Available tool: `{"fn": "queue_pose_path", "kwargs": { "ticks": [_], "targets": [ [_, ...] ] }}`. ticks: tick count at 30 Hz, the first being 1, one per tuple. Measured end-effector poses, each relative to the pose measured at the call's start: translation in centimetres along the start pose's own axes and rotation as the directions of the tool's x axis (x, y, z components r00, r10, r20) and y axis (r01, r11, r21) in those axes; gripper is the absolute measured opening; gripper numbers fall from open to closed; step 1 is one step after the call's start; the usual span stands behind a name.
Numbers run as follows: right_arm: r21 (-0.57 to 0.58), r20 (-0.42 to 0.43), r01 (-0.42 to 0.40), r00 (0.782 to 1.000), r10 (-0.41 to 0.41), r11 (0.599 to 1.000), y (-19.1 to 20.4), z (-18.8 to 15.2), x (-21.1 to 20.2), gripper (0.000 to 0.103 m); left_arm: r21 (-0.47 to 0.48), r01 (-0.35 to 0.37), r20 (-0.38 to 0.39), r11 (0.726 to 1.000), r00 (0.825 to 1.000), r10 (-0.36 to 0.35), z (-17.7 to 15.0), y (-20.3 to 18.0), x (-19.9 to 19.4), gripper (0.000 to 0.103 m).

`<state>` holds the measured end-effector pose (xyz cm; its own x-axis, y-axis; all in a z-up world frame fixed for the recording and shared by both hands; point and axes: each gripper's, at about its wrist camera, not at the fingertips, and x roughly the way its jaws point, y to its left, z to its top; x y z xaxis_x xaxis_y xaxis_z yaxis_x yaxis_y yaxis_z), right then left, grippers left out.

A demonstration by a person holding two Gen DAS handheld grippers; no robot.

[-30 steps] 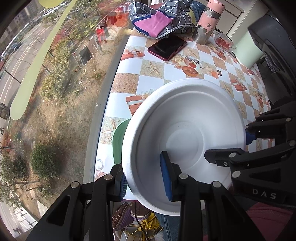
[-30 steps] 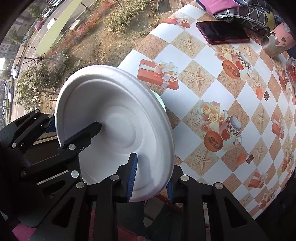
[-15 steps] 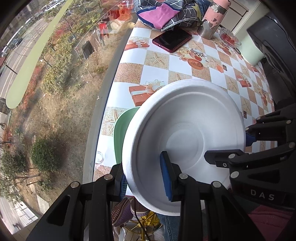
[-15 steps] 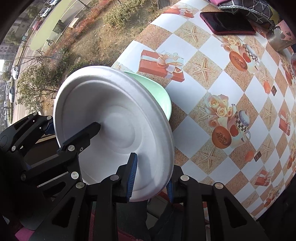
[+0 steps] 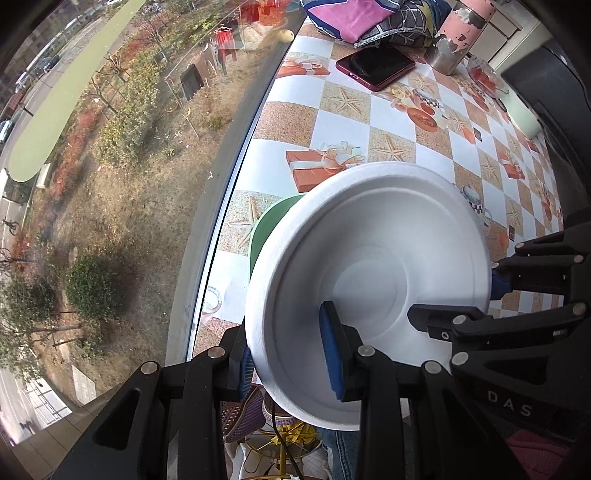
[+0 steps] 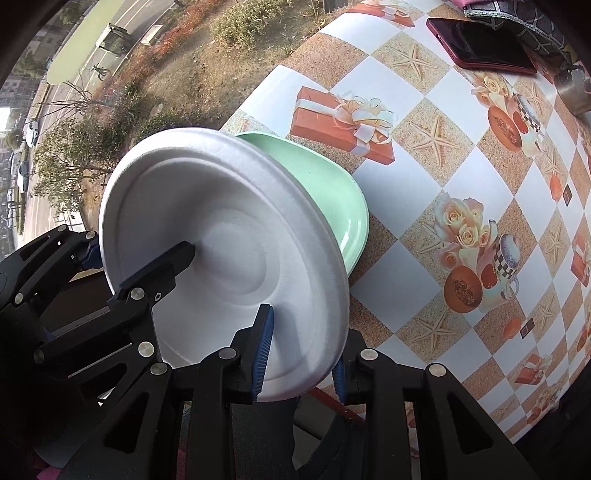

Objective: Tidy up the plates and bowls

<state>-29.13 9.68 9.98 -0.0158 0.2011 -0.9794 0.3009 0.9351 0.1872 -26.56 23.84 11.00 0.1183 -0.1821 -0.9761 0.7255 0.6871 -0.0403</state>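
left gripper [image 5: 291, 360] pinching white plate [image 5: 373, 280] rim | right gripper [image 6: 301, 349] pinching opposite rim | green plate [image 6: 332, 192] beneath

table [image 5: 343, 125] w/ checkered cloth, starfish/gift-box/teacup prints, sits right against a window [image 5: 110, 147] looking down on shrubs and a road. far end: red-cased phone [image 5: 375, 66] face up, folded patterned cloth [image 5: 362, 18] just behind it, chipped pink metal tumbler [image 5: 456, 33] upright beside the phone, small glass dish [image 5: 484, 75] with something red near the tumbler
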Motion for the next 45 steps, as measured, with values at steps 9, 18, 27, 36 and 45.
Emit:
{"fn": "queue_pose_path", "kwargs": {
  "ticks": [9,18,27,36,45],
  "targets": [
    [0.010,0.008,0.002,1.000,-0.002,1.000,-0.8,0.5,0.7,0.031,-0.008,0.009,-0.014,1.000,1.000,-0.009,-0.2,0.2,1.1,0.035],
    [0.006,0.013,0.018,1.000,-0.018,1.000,0.1,1.2,1.6,0.031,-0.023,-0.011,-0.018,1.000,1.000,0.011,0.4,0.3,1.8,0.035],
    [0.012,0.010,0.029,1.000,-0.030,0.999,0.4,1.3,2.0,0.031,-0.037,-0.020,-0.001,0.999,1.000,0.020,0.3,0.5,2.5,0.037],
    [0.091,0.058,0.065,0.996,-0.070,0.994,-1.2,1.2,1.1,0.070,-0.129,-0.064,0.027,0.990,0.997,0.068,0.7,2.5,2.3,0.079],
    [0.091,0.206,0.158,0.963,-0.174,0.983,-0.4,0.7,-2.3,0.101,-0.074,-0.158,0.055,0.985,0.985,0.162,0.8,1.4,1.9,0.082]
  ]
}}
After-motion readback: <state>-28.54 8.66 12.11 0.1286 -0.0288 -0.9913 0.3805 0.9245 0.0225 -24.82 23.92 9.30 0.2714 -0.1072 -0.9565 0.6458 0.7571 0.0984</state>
